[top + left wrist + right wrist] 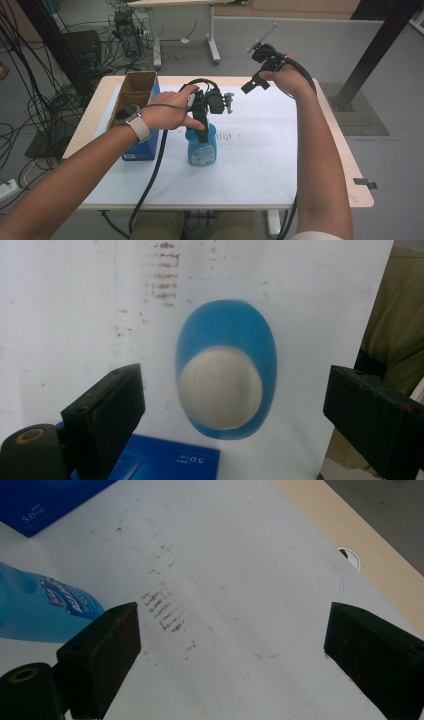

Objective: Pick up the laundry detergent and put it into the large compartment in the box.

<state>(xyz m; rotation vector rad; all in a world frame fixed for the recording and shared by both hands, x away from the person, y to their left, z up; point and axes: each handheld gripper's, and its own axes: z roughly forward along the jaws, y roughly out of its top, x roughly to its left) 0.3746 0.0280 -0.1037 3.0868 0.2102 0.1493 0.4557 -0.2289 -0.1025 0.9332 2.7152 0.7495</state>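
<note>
A blue bottle [202,148] with a white cap [220,390] stands upright on the white sheet [250,150] near the table's middle. My left gripper [200,127] hangs straight above it, pointing down. In the left gripper view its jaws stand wide apart on either side of the cap, not touching the blue bottle [225,322], so my left gripper [230,405] is open. My right gripper [256,67] is held up over the far right part of the table. It is open too, and the right gripper [230,650] has only stained sheet between its jaws. The bottle [40,610] lies to its left.
A blue box [140,145] with open cardboard flaps stands at the left, close to the bottle; the same blue box [165,460] [45,497] appears in both gripper views. The wooden table edge [350,525] has a cable hole [348,556]. Brown smudges [162,610] mark the sheet.
</note>
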